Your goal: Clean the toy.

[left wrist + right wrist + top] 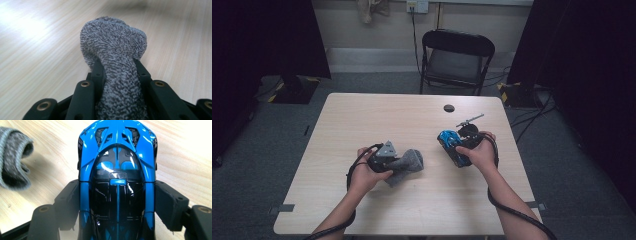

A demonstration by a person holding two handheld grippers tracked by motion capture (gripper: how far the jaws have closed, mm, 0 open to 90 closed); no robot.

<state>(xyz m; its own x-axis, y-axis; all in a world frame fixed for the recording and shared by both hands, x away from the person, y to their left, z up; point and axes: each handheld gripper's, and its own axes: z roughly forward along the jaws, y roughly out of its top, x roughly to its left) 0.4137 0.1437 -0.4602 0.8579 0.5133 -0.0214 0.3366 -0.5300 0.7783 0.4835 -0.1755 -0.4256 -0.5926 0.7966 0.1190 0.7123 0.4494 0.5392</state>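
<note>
Gripping a grey sock [113,50], your left gripper [393,162] has its jaws clenched tight on the fabric: in the left gripper view the knit runs up between the two black jaws and bulges out in a folded lump just past their tips. From the high view the sock sits at the left-centre of the wooden table [362,115], and the loose end lies on the tabletop to the right of your left hand [364,175]. Your right gripper [456,150] is grasping a blue toy car [117,170]; the right gripper view shows the jaws pressed against both flanks of the car body, which points away along them over the table. From above, the car sits right of centre, well apart from the sock, with your right hand [482,152] wrapped around the gripper. A black folding chair [456,60] stands beyond the far edge.
</note>
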